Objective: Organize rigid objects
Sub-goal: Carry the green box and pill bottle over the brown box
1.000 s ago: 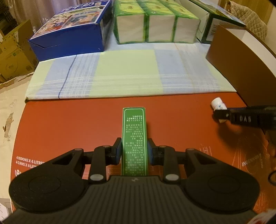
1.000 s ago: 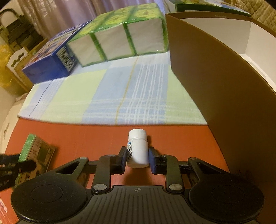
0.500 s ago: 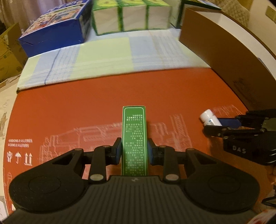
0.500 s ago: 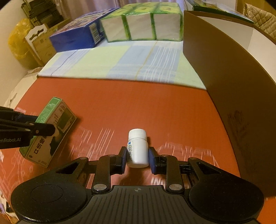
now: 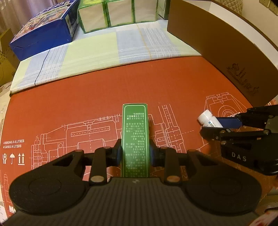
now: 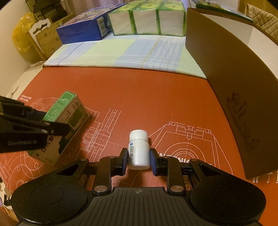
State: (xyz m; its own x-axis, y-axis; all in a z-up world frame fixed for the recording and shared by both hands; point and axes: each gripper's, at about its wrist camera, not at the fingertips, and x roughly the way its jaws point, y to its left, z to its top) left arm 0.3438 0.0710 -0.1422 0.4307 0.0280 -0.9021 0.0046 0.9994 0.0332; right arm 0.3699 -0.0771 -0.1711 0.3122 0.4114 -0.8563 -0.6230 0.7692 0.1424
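My left gripper [image 5: 135, 153] is shut on a narrow green box [image 5: 135, 132] with white print, held over the red mat [image 5: 78, 97]. My right gripper [image 6: 138, 158] is shut on a small white pill bottle [image 6: 138, 149] with a white cap, cap pointing forward. In the left wrist view the right gripper [image 5: 219, 124] and its bottle [image 5: 207, 119] sit at the right. In the right wrist view the left gripper [image 6: 57, 125] and the green box [image 6: 67, 109] sit at the left.
A tall brown box wall [image 6: 231, 83] stands along the right. A checked cloth [image 5: 107, 48] lies beyond the mat. A blue box [image 5: 45, 33] and green-wrapped tissue packs [image 5: 119, 12] line the back. Cardboard and a yellow bag [image 6: 20, 40] stand at far left.
Both grippers have pulled back toward me over the red mat, each still holding its object. The checked cloth and back boxes now look farther away.
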